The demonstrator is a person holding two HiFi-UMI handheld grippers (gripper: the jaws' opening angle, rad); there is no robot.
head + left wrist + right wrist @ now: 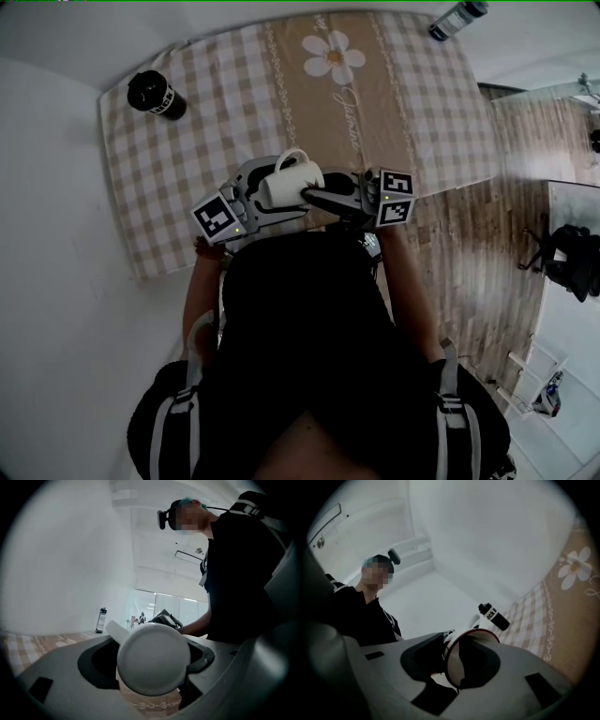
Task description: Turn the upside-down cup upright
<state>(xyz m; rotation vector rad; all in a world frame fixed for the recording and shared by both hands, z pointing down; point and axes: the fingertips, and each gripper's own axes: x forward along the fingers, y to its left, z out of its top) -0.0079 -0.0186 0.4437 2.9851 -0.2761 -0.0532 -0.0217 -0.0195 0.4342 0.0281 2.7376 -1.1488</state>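
- Head view: cup (292, 184) lies level above the checked cloth (234, 84), handle up, mouth toward right gripper (317, 196).
- Left gripper (259, 194) clamps its base; right gripper pinches its rim.
- Black bottle (156, 95) stands well apart.

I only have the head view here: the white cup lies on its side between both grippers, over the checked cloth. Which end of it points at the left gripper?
Observer: The base. The left gripper view looks straight at the flat bottom of the cup, which sits between the jaws of the left gripper, one jaw on each side of its body.
Operator: So the mouth points at the right one. How does that gripper have it?
Observer: By the wall at the rim, as far as I can tell. In the right gripper view, one jaw of the right gripper reaches inside the open mouth and the other stays outside.
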